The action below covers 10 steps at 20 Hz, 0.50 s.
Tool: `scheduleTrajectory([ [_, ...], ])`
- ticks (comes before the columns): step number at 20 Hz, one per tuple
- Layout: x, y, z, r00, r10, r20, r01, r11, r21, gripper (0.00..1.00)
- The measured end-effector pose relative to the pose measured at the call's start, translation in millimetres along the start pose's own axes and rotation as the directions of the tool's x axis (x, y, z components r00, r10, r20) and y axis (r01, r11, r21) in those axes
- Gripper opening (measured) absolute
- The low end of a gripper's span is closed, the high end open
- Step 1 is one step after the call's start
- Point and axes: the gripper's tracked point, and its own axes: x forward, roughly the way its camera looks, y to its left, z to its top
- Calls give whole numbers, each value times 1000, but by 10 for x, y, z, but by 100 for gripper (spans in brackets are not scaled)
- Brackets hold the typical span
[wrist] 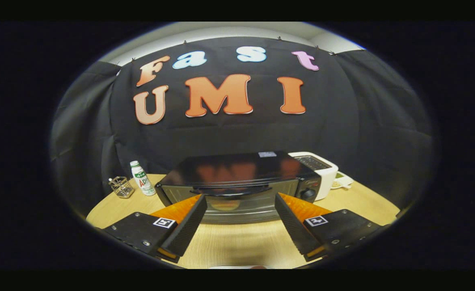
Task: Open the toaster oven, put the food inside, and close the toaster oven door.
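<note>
Gripper (240,218), fingers spread wide and empty, faces the shut glass door of a black metal toaster oven (237,182) mid-table; something pale shows behind the glass.

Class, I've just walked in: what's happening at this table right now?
A hand-held tool is open, its fingers spread and holding nothing, just in front of the black toaster oven. The oven door is shut, its handle between and just beyond the fingertips. A bottle and wire holder stand beside the oven.
</note>
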Motion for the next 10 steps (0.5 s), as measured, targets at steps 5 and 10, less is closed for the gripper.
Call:
scheduleTrajectory([
  [5,-476,-250,533,996,-4,85,4,1000,0,100],
  [10,-1007,-659,900,985,-57,162,63,998,-29,100],
])
